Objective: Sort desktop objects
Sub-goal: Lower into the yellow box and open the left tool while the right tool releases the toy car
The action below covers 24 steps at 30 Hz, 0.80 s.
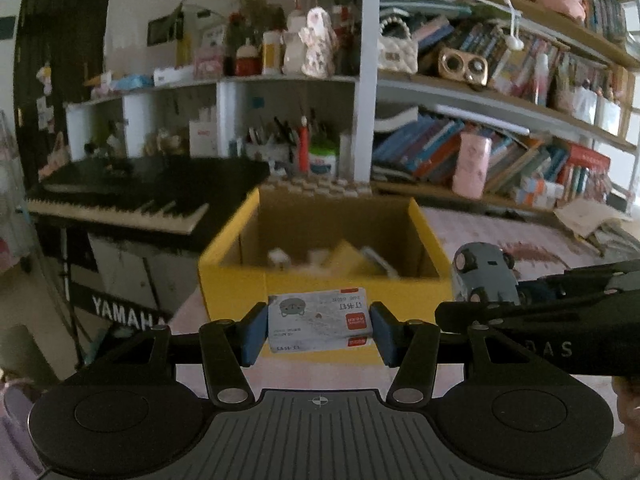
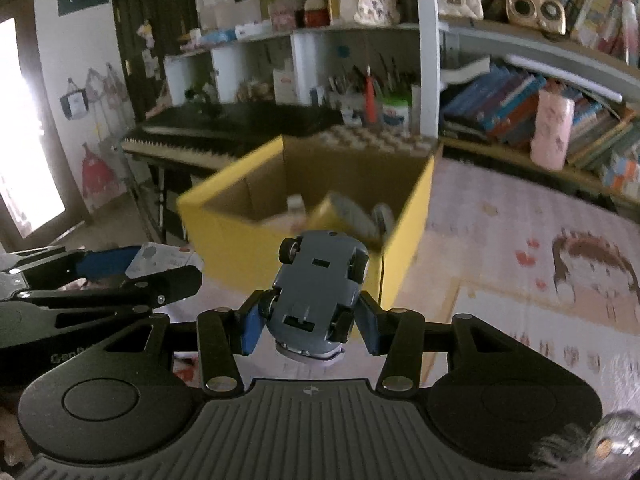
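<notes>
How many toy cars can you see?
1: a grey plastic toy car, upside down in the right gripper, before the yellow cardboard box. Others may hide inside.

A grey toy car (image 2: 318,296) is clamped underside-up between the blue pads of the right gripper (image 2: 308,326), nose tilted toward the open yellow box (image 2: 240,240) just beyond. Blurred items are seen lying inside the box. At the left edge, a small white carton (image 2: 162,260) is held by the left gripper (image 2: 132,270), near the box's front wall
</notes>
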Motion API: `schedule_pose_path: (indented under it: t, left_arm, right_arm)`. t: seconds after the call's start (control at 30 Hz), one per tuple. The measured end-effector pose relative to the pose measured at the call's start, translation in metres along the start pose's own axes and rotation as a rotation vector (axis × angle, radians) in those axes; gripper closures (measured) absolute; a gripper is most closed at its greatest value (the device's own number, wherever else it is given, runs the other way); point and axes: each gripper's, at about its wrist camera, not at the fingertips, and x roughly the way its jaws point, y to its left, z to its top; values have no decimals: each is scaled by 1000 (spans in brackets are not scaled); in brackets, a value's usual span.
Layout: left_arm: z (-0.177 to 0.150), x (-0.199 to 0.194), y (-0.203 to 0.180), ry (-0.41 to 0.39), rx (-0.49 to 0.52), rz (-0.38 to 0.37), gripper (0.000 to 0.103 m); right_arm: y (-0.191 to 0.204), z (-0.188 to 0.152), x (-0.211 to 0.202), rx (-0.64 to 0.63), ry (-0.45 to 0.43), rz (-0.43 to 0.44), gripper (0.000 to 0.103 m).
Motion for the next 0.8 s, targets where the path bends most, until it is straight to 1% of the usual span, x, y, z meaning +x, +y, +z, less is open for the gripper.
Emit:
schedule_pose_path:
  t: [0.1, 0.2, 0.37, 0.57, 0.8]
  left_arm:
    - [15, 15, 0, -24, 8, 10, 50]
    - [26, 33, -1, -30, 22, 22, 50]
    - [49, 73, 4, -15, 46, 36, 50]
    - [77, 123, 10, 60, 82, 19, 49]
    - [101, 187, 7, 181, 105, -21, 49]
  right_arm:
    - [-8, 20, 13, -9, -29, 5, 58]
    - [-16, 38, 28, -28, -49, 4, 58]
    - [-30, 60, 58, -72, -46, -6, 58]
    - [-43, 80, 100, -143, -8, -4, 58]
    - [-50, 95, 155, -287, 105, 11, 58]
